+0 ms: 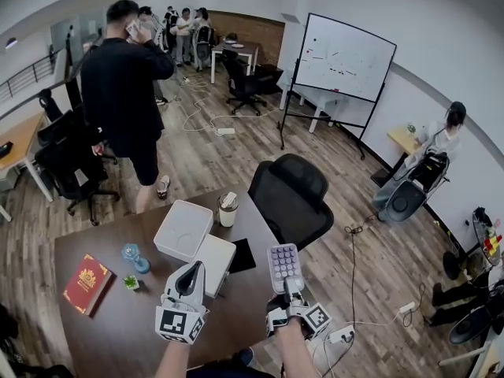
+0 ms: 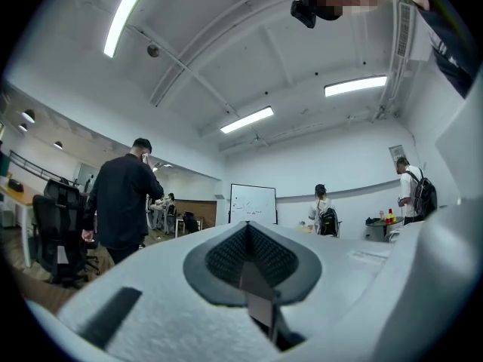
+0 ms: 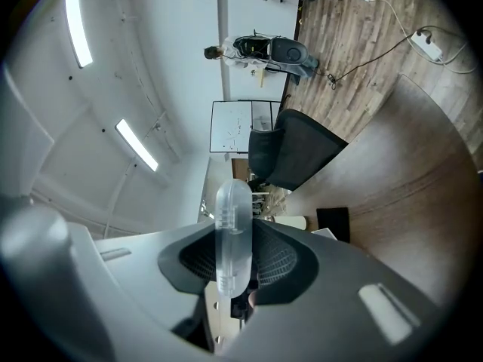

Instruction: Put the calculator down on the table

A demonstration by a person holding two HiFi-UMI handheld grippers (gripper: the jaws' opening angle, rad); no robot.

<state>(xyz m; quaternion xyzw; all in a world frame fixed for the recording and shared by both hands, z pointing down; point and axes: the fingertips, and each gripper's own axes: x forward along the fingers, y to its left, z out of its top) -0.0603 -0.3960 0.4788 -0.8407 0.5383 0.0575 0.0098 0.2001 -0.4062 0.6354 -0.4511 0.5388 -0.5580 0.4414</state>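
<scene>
**Calculator clamped in the right tongs over the table's right edge**

Nearest the camera in the head view, at 7 o'clock, the left gripper (image 1: 190,269) hangs over the brown table (image 1: 118,329). Its jaws are pressed together with nothing between them. At 5 o'clock the right gripper (image 1: 290,287) is clenched on the near end of the calculator (image 1: 284,263). The calculator is a pale slab with its keys facing up and its free end pointing to 12 o'clock. The right gripper view shows it edge-on between the pads. Whether it touches the tabletop cannot be told.

A flat black item (image 1: 241,255) lies just at 9 o'clock of the calculator, beside two overlapping white boxes (image 1: 183,228). A cup (image 1: 227,209) stands at 3 o'clock of the farther box. At 9 o'clock of the left gripper lies a red book (image 1: 87,283), with a small green plant (image 1: 131,282) and a blue object (image 1: 135,258) between the book and the boxes.

A black office chair (image 1: 291,195) stands past the table at 12 o'clock of the calculator. Farther off are a standing person in black (image 1: 122,93) at 11 o'clock, a whiteboard (image 1: 345,57) at 1 o'clock, and a seated person (image 1: 441,136) at 3 o'clock.
</scene>
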